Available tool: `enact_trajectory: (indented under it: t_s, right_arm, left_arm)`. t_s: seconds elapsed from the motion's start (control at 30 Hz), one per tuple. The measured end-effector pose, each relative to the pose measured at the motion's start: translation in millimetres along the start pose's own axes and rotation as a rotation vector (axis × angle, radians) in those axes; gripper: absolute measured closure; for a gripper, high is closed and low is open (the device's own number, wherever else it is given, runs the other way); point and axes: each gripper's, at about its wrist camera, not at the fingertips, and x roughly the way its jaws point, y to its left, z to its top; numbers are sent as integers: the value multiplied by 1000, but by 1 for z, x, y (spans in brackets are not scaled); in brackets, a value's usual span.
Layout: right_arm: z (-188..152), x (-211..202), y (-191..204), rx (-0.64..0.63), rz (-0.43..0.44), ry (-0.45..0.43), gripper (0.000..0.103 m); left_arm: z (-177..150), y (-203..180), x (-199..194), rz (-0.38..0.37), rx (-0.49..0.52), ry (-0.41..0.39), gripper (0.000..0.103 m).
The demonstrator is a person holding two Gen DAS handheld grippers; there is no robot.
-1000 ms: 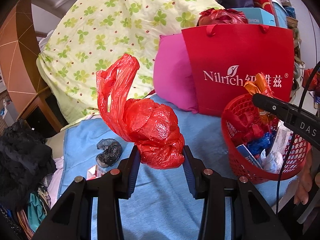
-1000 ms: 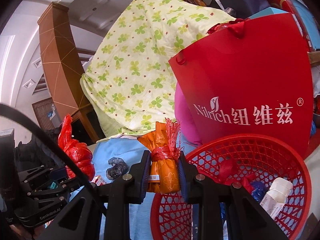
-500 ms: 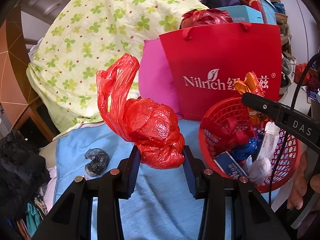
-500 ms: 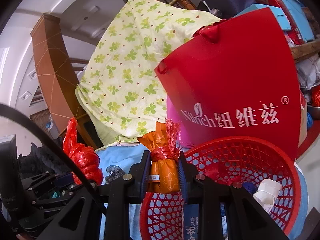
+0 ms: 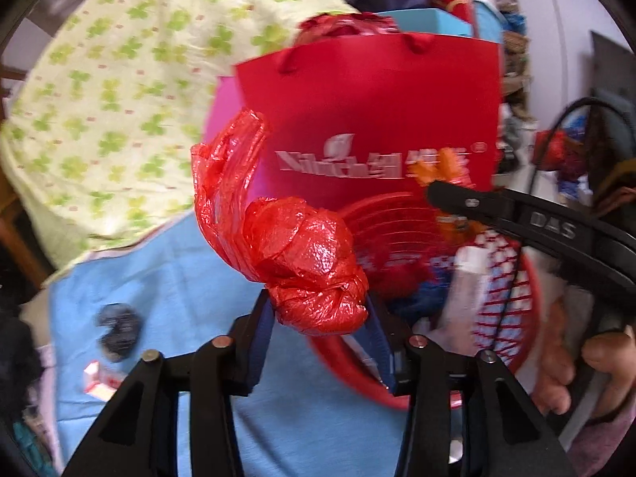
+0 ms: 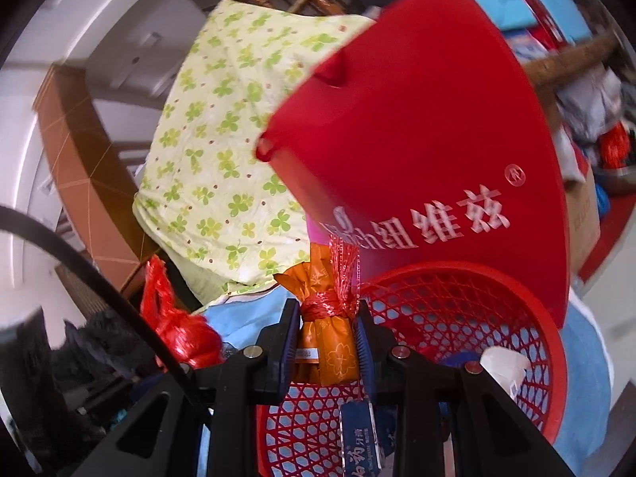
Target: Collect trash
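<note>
Over the near rim of the red mesh basket we carry two pieces of trash, one in each tool. Our left tool has the knotted red plastic bag between its blue-padded fingers; its jaws have just been opening, and the bag's lower bulge sits in the widened gap with its loose tail standing up to the left. Whether the pads press on it or merely flank it we cannot tell, because the picture is blurred. Our right tool is clamped almost shut on the orange wrapped bundle, which stands upright between the pads, tied at its neck with red string and a tuft of red netting. From the left wrist view the right tool's black finger crosses above the basket with the orange bundle's top at its tip, and a hand shows at the right edge.

From the right wrist view the basket lies just past and below the fingertips, holding a white crumpled piece and a blue box among other scraps. It rests on a blue cloth, close in front of a red paper gift bag with white lettering. A pink cushion leans beside the gift bag, and a quilt with green clover print is heaped to the left. On the blue cloth, well apart from the basket, lie a dark crumpled wad and a small red and white carton.
</note>
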Motion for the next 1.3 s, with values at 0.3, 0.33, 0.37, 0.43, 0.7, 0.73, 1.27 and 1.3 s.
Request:
enact_trajectory:
  t_s: [0.3, 0.33, 0.37, 0.43, 0.7, 0.73, 1.27, 1.3]
  right_arm:
    - [6, -9, -21, 110, -3, -72, 32]
    - [7, -8, -17, 102, 1, -77, 32]
    - [6, -7, -12, 90, 12, -81, 32]
    - [4, -4, 1, 50, 26, -84, 32]
    - [-23, 16, 81, -207, 110, -87, 32]
    - [-29, 21, 92, -237, 127, -74, 32]
    - [-95, 113, 150, -305, 131, 216, 32]
    - [-97, 114, 150, -302, 131, 224, 32]
  left_arm:
    - [-18, 10, 6, -88, -66, 25, 40]
    - [-24, 15, 4, -82, -72, 30, 40]
    - [-28, 18, 3, -75, -76, 33, 40]
    - [-46, 31, -1, -43, -95, 46, 39]
    - [-116, 94, -7, 108, -239, 160, 39]
    - [-125, 103, -9, 135, -259, 170, 39]
    - [-216, 200, -27, 304, -528, 250, 39]
    - [-218, 203, -27, 306, -535, 252, 39]
